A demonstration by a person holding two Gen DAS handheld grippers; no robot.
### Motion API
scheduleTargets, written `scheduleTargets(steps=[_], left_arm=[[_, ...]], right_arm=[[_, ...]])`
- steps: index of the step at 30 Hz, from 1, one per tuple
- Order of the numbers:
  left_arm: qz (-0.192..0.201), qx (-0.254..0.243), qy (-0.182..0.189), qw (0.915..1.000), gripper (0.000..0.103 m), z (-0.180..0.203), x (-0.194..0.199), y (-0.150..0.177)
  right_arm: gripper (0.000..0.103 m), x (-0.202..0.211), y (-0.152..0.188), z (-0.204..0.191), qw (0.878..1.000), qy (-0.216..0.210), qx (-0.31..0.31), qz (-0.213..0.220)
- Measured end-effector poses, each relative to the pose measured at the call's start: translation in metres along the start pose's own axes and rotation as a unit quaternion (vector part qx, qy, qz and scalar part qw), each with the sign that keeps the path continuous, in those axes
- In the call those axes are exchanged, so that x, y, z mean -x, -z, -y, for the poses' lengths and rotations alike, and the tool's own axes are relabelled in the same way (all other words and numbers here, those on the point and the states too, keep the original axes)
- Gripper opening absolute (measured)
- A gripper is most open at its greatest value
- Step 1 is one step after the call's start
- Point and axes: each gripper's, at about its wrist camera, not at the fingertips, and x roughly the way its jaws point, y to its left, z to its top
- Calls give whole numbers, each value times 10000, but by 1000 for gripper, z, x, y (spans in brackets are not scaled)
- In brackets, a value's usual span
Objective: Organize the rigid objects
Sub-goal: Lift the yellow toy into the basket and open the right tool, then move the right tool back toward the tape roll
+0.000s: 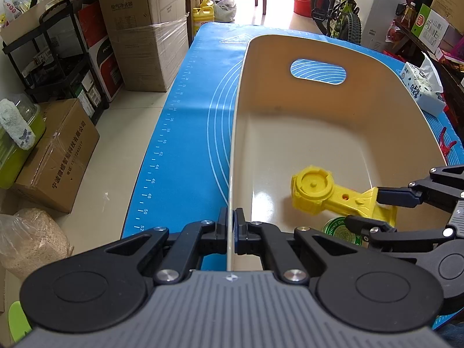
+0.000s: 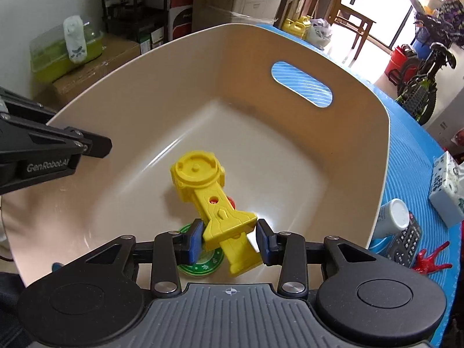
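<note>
Launcher (image 2: 213,200) head toward bin's (image 2: 290,46) apparent far wall

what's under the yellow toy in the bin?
Under the yellow toy lies a green round tin, partly covered, and a small red piece peeks out beside its neck. Anything else beneath is hidden. All sit inside the beige bin.

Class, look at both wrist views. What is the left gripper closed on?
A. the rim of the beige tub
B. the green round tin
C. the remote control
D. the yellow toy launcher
A: in the left wrist view the left gripper has its jaws pinched on the thin rim of the beige tub, while the yellow toy launcher lies inside.
</note>
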Motion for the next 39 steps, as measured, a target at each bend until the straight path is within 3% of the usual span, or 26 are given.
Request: scheduleTargets(steps=[15, 17, 24, 30, 39], left_arm=[[-4, -2, -6, 10000, 5, 1, 0, -1], [-3, -3, -5, 10000, 5, 1, 0, -1], [-2, -8, -15, 10000, 5, 2, 0, -1], [-1, -13, -19, 10000, 5, 2, 0, -1], [-1, -11, -19, 10000, 5, 2, 0, -1]], right_arm=[[53, 57, 9, 31, 9957, -39, -567, 734], [64, 68, 12, 41, 9942, 19, -665, 845], [64, 103, 31, 85, 9876, 396, -1046, 1101], [65, 111, 61, 128, 9806, 771, -1471, 1044], [65, 88, 122, 167, 9727, 1094, -2006, 407]])
